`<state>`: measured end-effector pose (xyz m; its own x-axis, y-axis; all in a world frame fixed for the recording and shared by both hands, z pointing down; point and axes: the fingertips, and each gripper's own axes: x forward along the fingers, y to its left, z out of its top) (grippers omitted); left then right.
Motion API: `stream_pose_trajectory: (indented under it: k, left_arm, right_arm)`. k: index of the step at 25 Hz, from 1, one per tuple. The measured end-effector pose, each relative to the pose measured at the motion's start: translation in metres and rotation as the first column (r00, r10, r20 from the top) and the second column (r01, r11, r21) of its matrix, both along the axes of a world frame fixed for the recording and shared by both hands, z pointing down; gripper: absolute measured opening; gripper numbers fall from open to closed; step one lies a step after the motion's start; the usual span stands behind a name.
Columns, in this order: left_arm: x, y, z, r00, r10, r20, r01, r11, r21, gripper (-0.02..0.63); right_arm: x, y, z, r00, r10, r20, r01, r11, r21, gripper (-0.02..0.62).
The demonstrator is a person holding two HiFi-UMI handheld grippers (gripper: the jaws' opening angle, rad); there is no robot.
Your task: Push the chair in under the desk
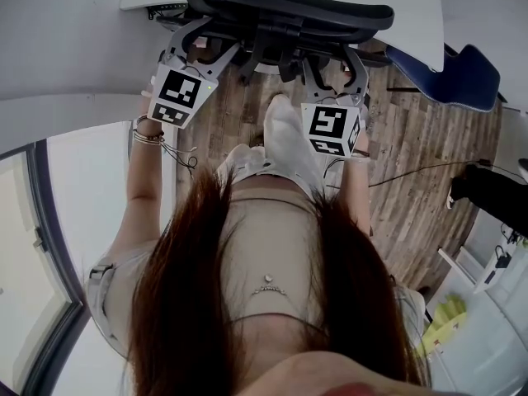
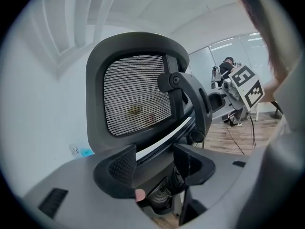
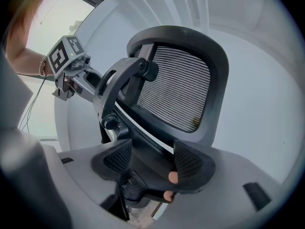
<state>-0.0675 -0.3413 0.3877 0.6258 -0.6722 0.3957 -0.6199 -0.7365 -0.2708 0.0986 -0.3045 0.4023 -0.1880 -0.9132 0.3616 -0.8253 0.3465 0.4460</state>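
black chair (image 1: 289, 8), close against white desk (image 1: 417, 11); left gripper (image 2: 152, 163) and right gripper (image 3: 147, 159) jaws spread, straddling its back's lower edge.

Cannot see, from the head view, the jaw tips of the left gripper (image 1: 200, 46) or the right gripper (image 1: 334, 77), tucked beneath the chair (image 1: 289, 7), nor that chair's seat and wheels below its backrest. Cannot tell in either gripper view whether the parted jaws touch the back frame standing between them. Cannot follow the desk (image 1: 412, 7) past the top edge, nor the floor (image 1: 412, 163) under the hanging hair (image 1: 190, 304).
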Motion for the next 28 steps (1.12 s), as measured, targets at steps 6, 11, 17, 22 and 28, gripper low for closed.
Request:
stream_pose_trajectory:
  k: [6,11,17,22,28]
  left_arm:
    - [0.001,-0.008,0.0,1.0,-0.002,0.003,0.002,1.0,0.0,0.241]
    - [0.001,-0.014,0.0,1.0,-0.004,0.0,0.004,1.0,0.002,0.241]
    - [0.001,-0.025,0.0,1.0,-0.004,-0.001,0.004,1.0,0.002,0.241]
    - [0.002,-0.03,0.0,1.0,-0.005,-0.004,0.005,1.0,0.002,0.241]
    - [0.0,-0.04,0.002,1.0,-0.01,-0.006,0.01,1.0,0.001,0.241]
  right_arm:
    - [0.001,-0.008,-0.001,1.0,-0.005,0.003,0.005,1.0,0.007,0.284]
    - [0.001,-0.015,-0.001,1.0,-0.014,0.005,0.014,1.0,0.009,0.284]
    - [0.001,-0.025,0.0,1.0,-0.024,0.009,0.024,1.0,0.009,0.282]
    - [0.002,-0.031,0.0,1.0,-0.026,0.012,0.026,1.0,0.011,0.282]
    - [0.0,-0.041,0.001,0.999,-0.031,0.011,0.031,0.999,0.012,0.282]
